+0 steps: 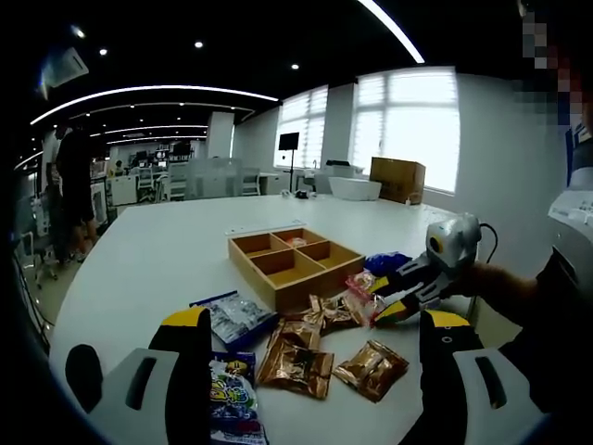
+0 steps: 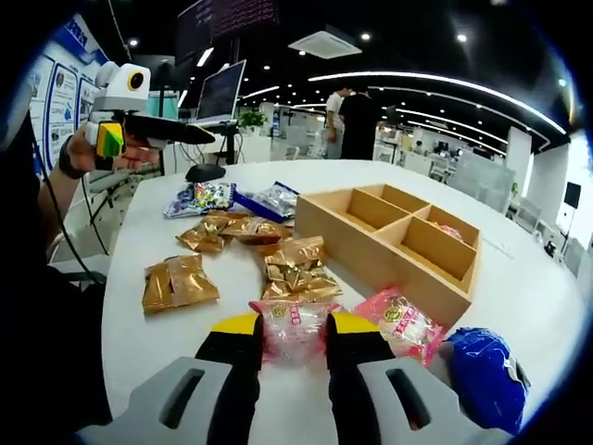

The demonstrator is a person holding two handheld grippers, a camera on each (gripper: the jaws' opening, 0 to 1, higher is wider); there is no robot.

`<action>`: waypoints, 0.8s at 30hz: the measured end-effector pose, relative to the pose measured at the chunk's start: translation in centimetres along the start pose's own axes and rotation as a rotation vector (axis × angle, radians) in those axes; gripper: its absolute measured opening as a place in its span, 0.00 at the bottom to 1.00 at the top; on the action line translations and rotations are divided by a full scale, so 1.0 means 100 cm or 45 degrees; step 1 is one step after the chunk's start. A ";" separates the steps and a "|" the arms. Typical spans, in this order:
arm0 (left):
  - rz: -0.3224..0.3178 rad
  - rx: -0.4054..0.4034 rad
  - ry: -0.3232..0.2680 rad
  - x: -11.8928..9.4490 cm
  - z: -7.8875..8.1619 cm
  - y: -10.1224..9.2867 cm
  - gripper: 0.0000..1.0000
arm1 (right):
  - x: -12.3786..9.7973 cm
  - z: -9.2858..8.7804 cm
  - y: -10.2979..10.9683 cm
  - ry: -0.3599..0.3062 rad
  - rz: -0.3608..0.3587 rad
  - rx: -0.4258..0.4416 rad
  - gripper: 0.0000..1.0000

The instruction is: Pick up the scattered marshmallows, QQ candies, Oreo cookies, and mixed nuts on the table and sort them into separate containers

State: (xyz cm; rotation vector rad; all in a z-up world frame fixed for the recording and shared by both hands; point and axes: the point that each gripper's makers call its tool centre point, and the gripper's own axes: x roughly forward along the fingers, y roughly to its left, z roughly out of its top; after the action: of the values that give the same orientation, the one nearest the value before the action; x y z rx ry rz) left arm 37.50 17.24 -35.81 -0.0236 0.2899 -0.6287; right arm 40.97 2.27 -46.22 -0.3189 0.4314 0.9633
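Observation:
My right gripper (image 2: pixel 294 326) is shut on a pink candy packet (image 2: pixel 292 336) low over the white table (image 2: pixel 185 343). A second pink packet (image 2: pixel 404 321) and a blue cookie packet (image 2: pixel 482 373) lie to its right. The wooden four-compartment box (image 2: pixel 371 243) stands just beyond, with one pink packet (image 2: pixel 450 230) in a compartment. Gold nut packets (image 2: pixel 178 281) and more gold nut packets (image 2: pixel 296 269) are scattered to the left. My left gripper (image 1: pixel 315 322) is open above gold nut packets (image 1: pixel 296 366), a clear marshmallow packet (image 1: pixel 233 315) and a colourful QQ packet (image 1: pixel 232 394).
The right gripper (image 1: pixel 382 298) and the hand holding it enter the left gripper view from the right, beside the box (image 1: pixel 295 261). The left gripper (image 2: pixel 139 125) is held high at the table's far left. A person (image 2: pixel 357 120) stands in the office behind.

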 end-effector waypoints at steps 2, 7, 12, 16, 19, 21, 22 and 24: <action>-0.002 0.002 -0.002 0.000 0.001 -0.001 0.96 | 0.000 0.001 0.000 -0.003 0.002 0.002 0.22; 0.001 0.002 -0.006 -0.001 0.002 0.000 0.97 | -0.001 0.001 0.002 -0.004 0.009 0.012 0.21; 0.004 0.003 -0.006 -0.002 0.002 0.000 0.97 | -0.003 0.003 0.005 -0.005 0.014 0.013 0.20; 0.005 0.007 -0.007 -0.002 0.003 0.000 0.97 | -0.008 0.008 0.005 -0.021 0.012 0.020 0.20; 0.004 0.009 -0.008 -0.002 0.004 0.000 0.97 | -0.011 0.011 0.003 -0.031 0.005 0.017 0.20; 0.004 0.012 -0.008 -0.002 0.005 0.000 0.97 | -0.014 0.012 0.002 -0.037 0.000 0.016 0.20; 0.003 0.013 -0.009 -0.002 0.005 -0.001 0.97 | -0.015 0.013 0.002 -0.039 -0.001 0.018 0.20; 0.003 0.014 -0.009 -0.002 0.006 0.000 0.97 | -0.018 0.014 0.001 -0.045 -0.005 0.021 0.20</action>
State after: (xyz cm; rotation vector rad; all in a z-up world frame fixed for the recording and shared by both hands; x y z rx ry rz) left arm 37.47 17.31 -35.18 -0.0152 0.2797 -0.6276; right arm 40.29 1.64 -44.13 -0.2875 0.4063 0.9598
